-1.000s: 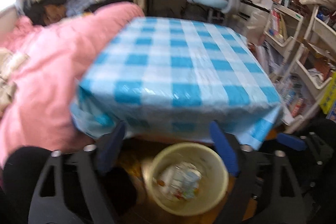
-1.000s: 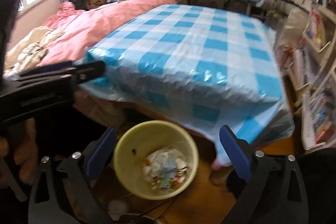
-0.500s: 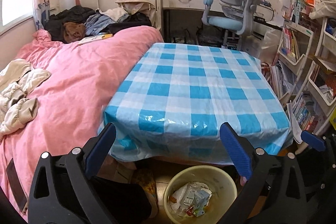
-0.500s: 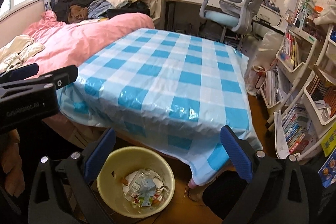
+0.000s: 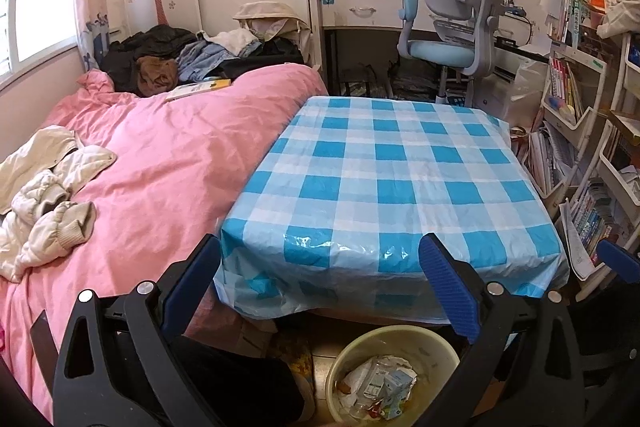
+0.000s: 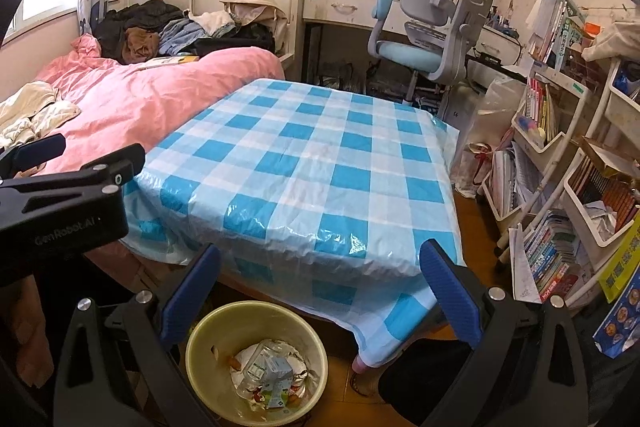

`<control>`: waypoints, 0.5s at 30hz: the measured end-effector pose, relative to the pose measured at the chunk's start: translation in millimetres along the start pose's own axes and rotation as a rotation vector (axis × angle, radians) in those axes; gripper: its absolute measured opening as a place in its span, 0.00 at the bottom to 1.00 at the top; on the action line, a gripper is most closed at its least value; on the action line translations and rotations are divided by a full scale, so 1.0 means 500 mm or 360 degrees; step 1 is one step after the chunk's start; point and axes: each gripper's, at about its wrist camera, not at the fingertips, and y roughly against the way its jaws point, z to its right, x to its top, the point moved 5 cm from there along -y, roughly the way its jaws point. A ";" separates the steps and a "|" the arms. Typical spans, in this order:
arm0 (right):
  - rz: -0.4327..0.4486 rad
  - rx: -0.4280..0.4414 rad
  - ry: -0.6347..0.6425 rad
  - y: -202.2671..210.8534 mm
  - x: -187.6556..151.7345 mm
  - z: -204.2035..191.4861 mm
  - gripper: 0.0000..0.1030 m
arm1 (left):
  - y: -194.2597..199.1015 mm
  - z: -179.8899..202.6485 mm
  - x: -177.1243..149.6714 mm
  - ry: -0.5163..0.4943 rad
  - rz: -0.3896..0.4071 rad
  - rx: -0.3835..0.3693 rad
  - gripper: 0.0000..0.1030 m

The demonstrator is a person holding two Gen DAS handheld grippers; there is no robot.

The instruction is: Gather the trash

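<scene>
The crumpled trash [image 6: 269, 375] is seen inside the yellow bin [image 6: 208, 347] on the floor, just below the near edge of the blue-checked table [image 6: 304, 163]. It is framed below the right gripper [image 6: 316, 287] and low and right of centre under the left gripper [image 5: 320, 279], both spread wide and empty. No trash is seen on the tablecloth; the pink bed [image 5: 160, 155] is pressed against the table's left side, shelves [image 6: 560, 155] to the right.
</scene>
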 end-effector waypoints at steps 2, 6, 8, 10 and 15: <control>0.0011 -0.0004 0.0002 0.004 0.003 -0.001 0.92 | 0.001 0.000 0.001 0.0003 -0.0007 -0.0007 0.93; 0.0023 -0.0009 0.0006 0.009 0.006 -0.002 0.92 | 0.009 0.000 0.006 0.0010 0.0011 -0.0009 0.93; 0.0023 -0.0010 0.0009 0.009 0.007 -0.003 0.92 | 0.011 0.000 0.008 0.0013 0.0019 -0.0010 0.93; 0.0025 -0.0010 0.0011 0.010 0.007 -0.004 0.92 | 0.012 0.000 0.009 0.0013 0.0022 -0.0007 0.93; 0.0025 -0.0007 0.0012 0.011 0.007 -0.006 0.92 | 0.012 0.001 0.012 -0.0002 0.0020 0.0015 0.93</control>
